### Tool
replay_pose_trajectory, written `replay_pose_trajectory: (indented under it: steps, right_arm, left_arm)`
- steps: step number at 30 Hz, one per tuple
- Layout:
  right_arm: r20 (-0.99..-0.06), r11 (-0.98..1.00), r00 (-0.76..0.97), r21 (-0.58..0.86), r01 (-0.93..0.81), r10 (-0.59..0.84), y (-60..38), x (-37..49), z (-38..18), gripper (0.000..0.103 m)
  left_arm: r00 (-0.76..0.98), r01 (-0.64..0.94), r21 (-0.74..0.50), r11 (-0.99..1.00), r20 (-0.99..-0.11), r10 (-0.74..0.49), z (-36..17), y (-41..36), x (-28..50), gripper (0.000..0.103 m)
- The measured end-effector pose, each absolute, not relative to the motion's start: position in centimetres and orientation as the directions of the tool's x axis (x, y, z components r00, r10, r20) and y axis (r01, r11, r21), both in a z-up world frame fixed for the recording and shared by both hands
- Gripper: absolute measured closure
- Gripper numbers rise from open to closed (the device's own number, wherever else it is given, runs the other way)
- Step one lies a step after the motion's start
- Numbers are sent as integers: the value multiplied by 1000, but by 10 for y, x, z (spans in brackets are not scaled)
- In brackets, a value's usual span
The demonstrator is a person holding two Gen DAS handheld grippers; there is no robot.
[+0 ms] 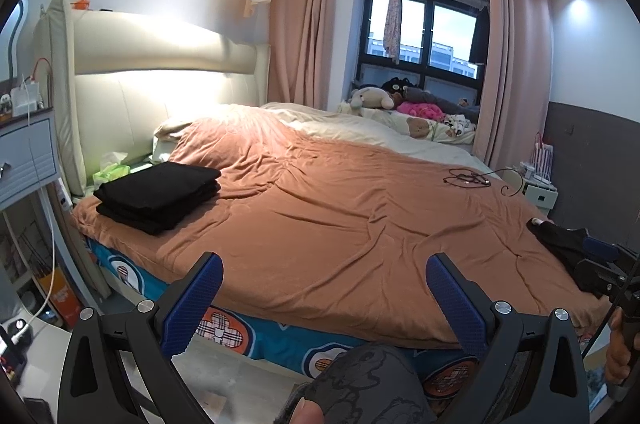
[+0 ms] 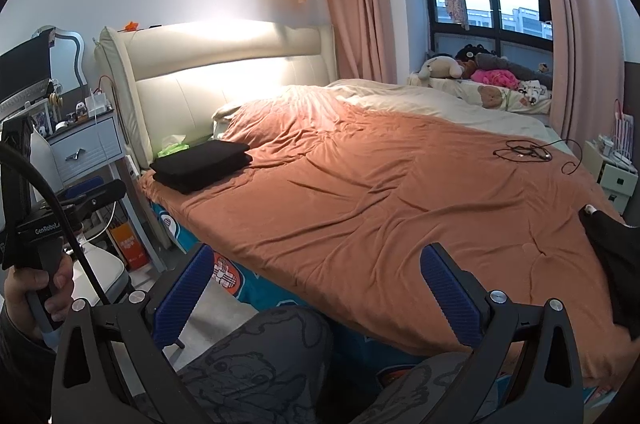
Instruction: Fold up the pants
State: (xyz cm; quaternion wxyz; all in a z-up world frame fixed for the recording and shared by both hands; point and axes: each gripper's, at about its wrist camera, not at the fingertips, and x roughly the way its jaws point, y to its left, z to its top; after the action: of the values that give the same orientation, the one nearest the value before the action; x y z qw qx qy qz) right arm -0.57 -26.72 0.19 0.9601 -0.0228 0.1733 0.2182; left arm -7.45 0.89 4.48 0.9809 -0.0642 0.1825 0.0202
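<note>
A stack of folded black pants lies on the orange bedspread near the headboard; it also shows in the right wrist view. Loose black pants lie crumpled at the bed's right edge, also in the right wrist view. My left gripper is open and empty, held off the bed's near edge. My right gripper is open and empty, also off the near edge. Both are well apart from either garment.
A black cable lies on the bedspread at the far right. A green tissue pack sits by the headboard. A nightstand stands left of the bed. My knee in grey patterned trousers is below the grippers.
</note>
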Motion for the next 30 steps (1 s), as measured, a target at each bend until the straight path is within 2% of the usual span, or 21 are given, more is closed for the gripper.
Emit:
replay_pose_trajectory:
  steps: [30]
  right_arm:
    - [-362, 904, 836, 53, -423, 412, -283, 5, 9, 0]
  left_arm:
    - [927, -62, -91, 994, -374, 24, 42, -4, -57, 1]
